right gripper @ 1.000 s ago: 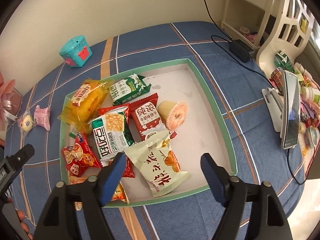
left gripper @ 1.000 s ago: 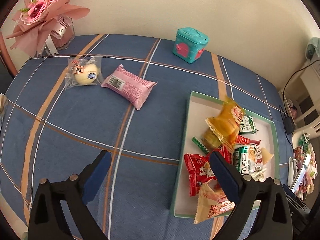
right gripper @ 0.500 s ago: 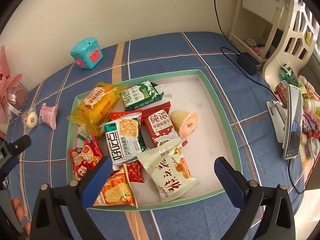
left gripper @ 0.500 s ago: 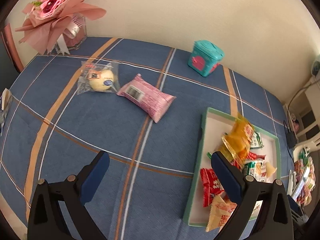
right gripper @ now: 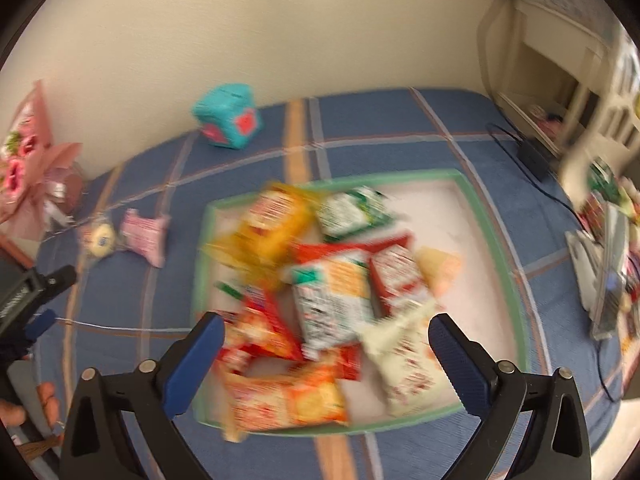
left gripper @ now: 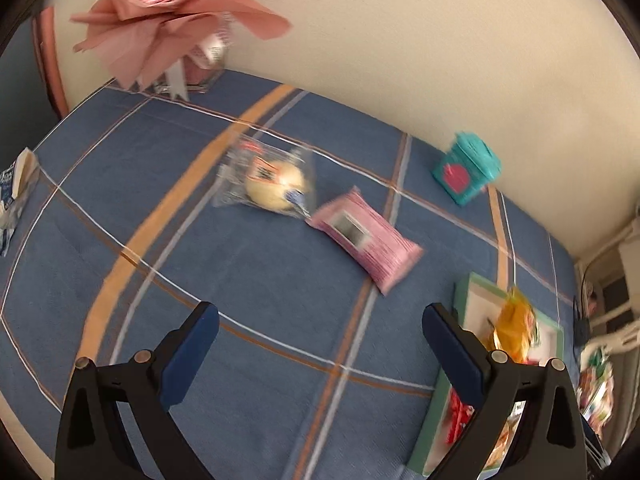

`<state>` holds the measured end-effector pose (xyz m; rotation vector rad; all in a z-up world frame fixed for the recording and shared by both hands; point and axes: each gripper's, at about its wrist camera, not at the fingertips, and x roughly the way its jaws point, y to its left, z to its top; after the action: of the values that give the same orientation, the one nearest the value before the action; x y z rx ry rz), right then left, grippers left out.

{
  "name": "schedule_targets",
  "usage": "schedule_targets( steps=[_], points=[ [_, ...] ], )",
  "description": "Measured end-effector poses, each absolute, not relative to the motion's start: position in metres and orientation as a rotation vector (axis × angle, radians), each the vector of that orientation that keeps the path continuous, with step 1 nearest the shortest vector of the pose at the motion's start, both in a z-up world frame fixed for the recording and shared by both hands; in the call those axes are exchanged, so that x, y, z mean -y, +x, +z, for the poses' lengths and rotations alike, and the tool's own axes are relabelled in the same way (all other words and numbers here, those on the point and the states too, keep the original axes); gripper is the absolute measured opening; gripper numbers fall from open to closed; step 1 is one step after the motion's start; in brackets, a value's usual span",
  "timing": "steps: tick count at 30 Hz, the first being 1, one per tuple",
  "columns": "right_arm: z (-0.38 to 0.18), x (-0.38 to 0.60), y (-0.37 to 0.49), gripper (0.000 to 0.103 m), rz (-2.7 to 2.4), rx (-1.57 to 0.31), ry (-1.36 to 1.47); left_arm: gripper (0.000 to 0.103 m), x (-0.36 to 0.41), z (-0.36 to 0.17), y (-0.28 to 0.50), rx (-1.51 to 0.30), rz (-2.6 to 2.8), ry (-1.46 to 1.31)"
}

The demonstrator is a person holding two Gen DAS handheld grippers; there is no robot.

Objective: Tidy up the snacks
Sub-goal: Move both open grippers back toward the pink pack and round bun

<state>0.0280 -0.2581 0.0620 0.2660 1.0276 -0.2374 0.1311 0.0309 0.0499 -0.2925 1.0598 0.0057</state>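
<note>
A green-rimmed tray [right gripper: 496, 232] on the blue plaid tablecloth holds several snack packets: yellow, green, red, orange and a cream one [right gripper: 404, 364]. Outside it, to the left, lie a pink packet [left gripper: 366, 240] and a clear-wrapped round bun [left gripper: 272, 190]. My left gripper [left gripper: 320, 320] hovers open over bare cloth, nearer than the pink packet, with the tray [left gripper: 468, 284] at its right. My right gripper [right gripper: 326, 330] hangs open above the tray's near half, nothing between its fingers. The pink packet [right gripper: 144, 232] and bun [right gripper: 98, 236] also show in the right wrist view. Both views are blurred.
A teal toy box [left gripper: 466, 168] stands by the wall, a pink bouquet [left gripper: 172, 12] at the back left. A cable and adapter [right gripper: 532, 156], a phone on a stand [right gripper: 608, 276] and white shelving sit to the right. The person's hand [right gripper: 24, 408] shows at lower left.
My left gripper swung left, off the tray and toward the pink packet and bun. My right gripper opened wide off the cream packet, leaving it in the tray, and drew back.
</note>
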Motion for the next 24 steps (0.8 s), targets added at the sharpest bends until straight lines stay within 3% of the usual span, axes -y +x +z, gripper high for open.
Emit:
schedule_targets(
  steps=[10,24],
  points=[
    [0.075,0.167,0.119,0.103,0.01,-1.019,0.185,0.101,-0.082,0.044,0.198,-1.126,-0.007,-0.265],
    [-0.022,0.083,0.228,0.103,0.108,-1.21,-0.153,0.101,-0.09,0.0,0.275,-1.252,-0.071,-0.244]
  ],
)
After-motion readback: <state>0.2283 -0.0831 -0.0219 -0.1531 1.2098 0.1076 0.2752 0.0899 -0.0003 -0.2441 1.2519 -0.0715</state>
